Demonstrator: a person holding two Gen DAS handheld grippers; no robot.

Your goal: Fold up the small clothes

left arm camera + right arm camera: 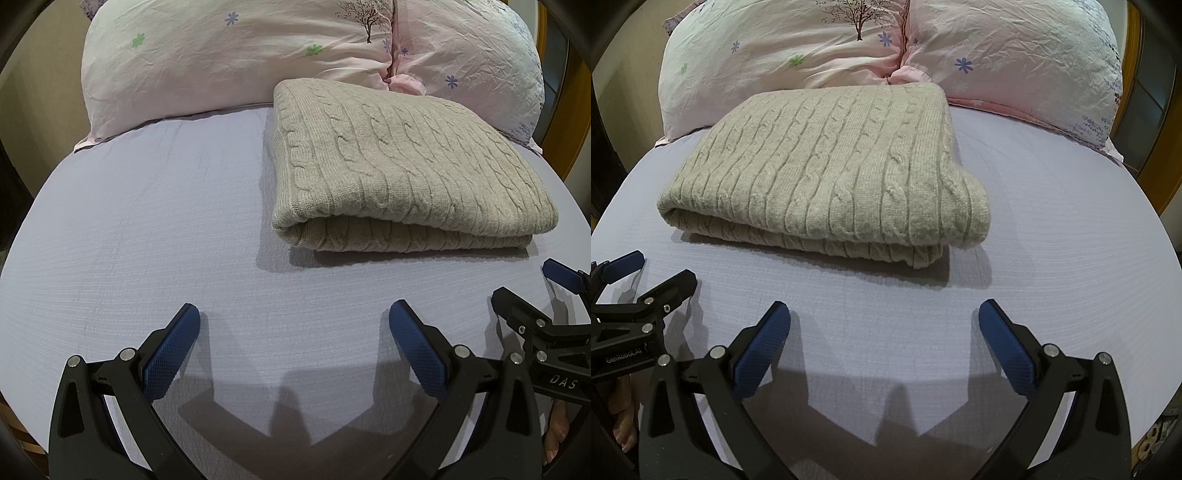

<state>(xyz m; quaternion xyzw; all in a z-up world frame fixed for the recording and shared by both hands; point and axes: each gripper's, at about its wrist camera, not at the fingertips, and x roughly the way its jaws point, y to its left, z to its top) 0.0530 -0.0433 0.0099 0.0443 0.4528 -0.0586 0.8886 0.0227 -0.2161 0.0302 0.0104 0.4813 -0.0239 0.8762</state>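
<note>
A: Start with the sweater (pixel 406 166). Where is it?

B: It lies on the lavender bed sheet (pixel 147 221), folded into a thick cable-knit rectangle, its far edge up against the pink floral pillows (pixel 221 55). From the right wrist view the sweater (pixel 831 166) sits ahead and a little to the left. The rolled fold faces the grippers, and a lower layer pokes out beneath the top one at the near edge.

A: So what could go wrong from here?

B: My guess is the stack itself. The knit looks thick and springy, so if a finger catches only the top layer, the fold could peel open or slide off the layer below. The near corner at the right looks slightly uneven already, and a nudge there would probably skew it further. Pushing the bundle back could also bunch it into the pillows.

A: And the grippers?

B: The left gripper (pixel 295 325) has its blue pads spread wide, with nothing between them; it hovers over bare sheet, clearly short of the sweater. The right gripper (pixel 884 325) is the same: jaws spread apart, empty, apart from the cloth. Each one shows at the edge of the other's view, side by side, with shadows cast on the sheet beneath.

A: Is either touching the sheet?

B: I can't tell; the fingertips look just above it, but the angle doesn't settle it.
</note>
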